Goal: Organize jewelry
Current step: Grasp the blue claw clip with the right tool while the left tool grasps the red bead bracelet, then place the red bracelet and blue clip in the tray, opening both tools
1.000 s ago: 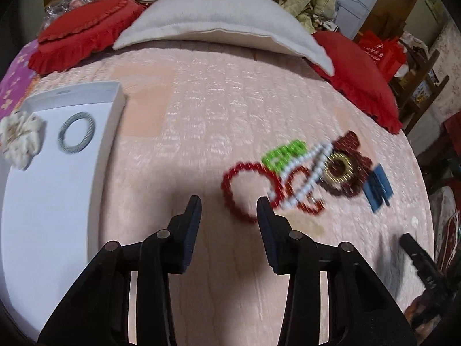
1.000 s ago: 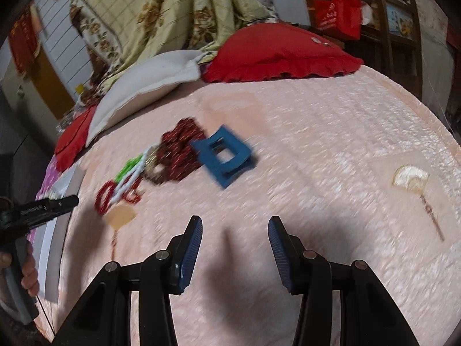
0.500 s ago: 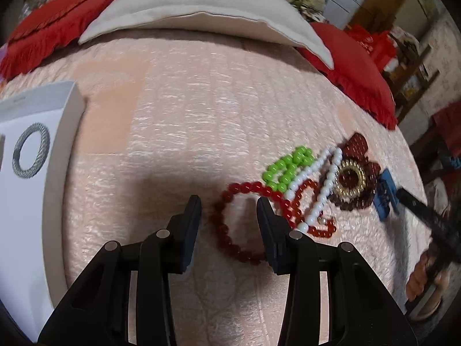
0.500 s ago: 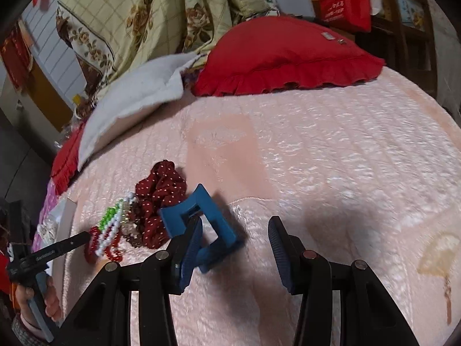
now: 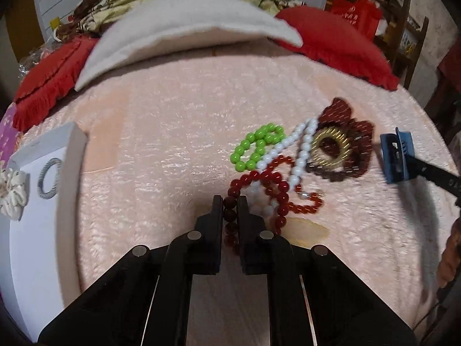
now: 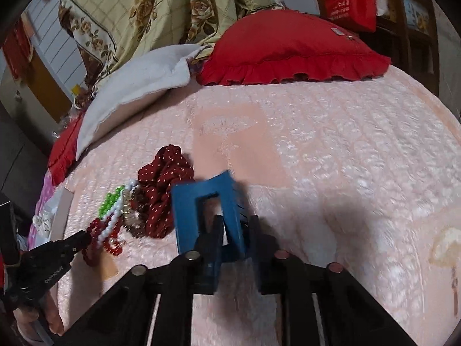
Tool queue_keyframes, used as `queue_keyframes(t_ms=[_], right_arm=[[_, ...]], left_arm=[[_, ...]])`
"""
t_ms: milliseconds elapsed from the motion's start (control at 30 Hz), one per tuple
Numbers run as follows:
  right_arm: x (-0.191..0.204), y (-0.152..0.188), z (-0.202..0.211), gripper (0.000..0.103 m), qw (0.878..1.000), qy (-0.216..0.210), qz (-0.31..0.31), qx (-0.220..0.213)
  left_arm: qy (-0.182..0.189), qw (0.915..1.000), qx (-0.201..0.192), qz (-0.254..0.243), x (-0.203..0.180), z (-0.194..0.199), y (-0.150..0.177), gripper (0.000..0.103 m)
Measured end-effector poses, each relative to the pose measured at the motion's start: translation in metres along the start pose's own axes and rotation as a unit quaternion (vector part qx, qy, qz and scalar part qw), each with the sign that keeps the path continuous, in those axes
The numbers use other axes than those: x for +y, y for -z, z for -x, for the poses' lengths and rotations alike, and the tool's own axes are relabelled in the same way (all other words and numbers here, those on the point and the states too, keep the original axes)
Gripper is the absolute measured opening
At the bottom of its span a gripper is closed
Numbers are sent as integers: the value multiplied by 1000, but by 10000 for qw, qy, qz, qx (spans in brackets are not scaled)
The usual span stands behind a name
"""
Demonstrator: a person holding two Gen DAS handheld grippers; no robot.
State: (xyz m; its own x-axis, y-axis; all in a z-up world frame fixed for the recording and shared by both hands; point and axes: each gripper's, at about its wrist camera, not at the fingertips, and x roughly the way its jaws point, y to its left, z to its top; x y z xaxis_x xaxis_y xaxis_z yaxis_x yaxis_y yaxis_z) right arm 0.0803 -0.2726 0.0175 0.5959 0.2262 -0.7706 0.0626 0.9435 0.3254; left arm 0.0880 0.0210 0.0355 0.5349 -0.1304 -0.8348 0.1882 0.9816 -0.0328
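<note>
On the pink bedspread lies a jewelry pile: a dark red bead bracelet (image 5: 247, 183), a green bead bracelet (image 5: 258, 147), a white bead string (image 5: 299, 150), a gold ring-shaped band (image 5: 331, 150) and a dark red dotted scrunchie (image 5: 351, 132). My left gripper (image 5: 230, 204) is shut on the dark red bead bracelet. My right gripper (image 6: 234, 225) is shut on a blue hair claw clip (image 6: 207, 204), also seen in the left wrist view (image 5: 396, 155). A white tray (image 5: 31, 230) at the left holds a grey ring (image 5: 49, 177) and a white scrunchie (image 5: 10, 193).
A white pillow (image 5: 184, 28) and red frilled cushions (image 5: 337, 43) line the far side of the bed. A patterned blanket (image 6: 161, 11) is heaped behind them. The left gripper and the hand holding it show in the right wrist view (image 6: 43, 262).
My left gripper moved forward and closed on the dark red bead bracelet. My right gripper moved onto the blue clip and closed on it, lifting one end.
</note>
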Motion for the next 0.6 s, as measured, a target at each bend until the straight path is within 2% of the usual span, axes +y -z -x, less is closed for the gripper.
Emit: queue_keyframes(t_ms=[133, 300, 467, 600], right_arm=[[-3, 11, 21, 14, 9999, -37, -105, -75], [8, 25, 50, 14, 9998, -103, -33, -158], [37, 35, 76, 14, 9993, -258, 194, -202], [70, 45, 85, 14, 9980, -427, 450, -96]], left_arm=[[226, 9992, -308, 88, 1, 47, 7, 8], [277, 9972, -661, 215, 17, 100, 24, 8], [61, 9940, -954, 527, 58, 144, 40, 8], [-136, 9915, -987, 834, 96, 161, 54, 8]])
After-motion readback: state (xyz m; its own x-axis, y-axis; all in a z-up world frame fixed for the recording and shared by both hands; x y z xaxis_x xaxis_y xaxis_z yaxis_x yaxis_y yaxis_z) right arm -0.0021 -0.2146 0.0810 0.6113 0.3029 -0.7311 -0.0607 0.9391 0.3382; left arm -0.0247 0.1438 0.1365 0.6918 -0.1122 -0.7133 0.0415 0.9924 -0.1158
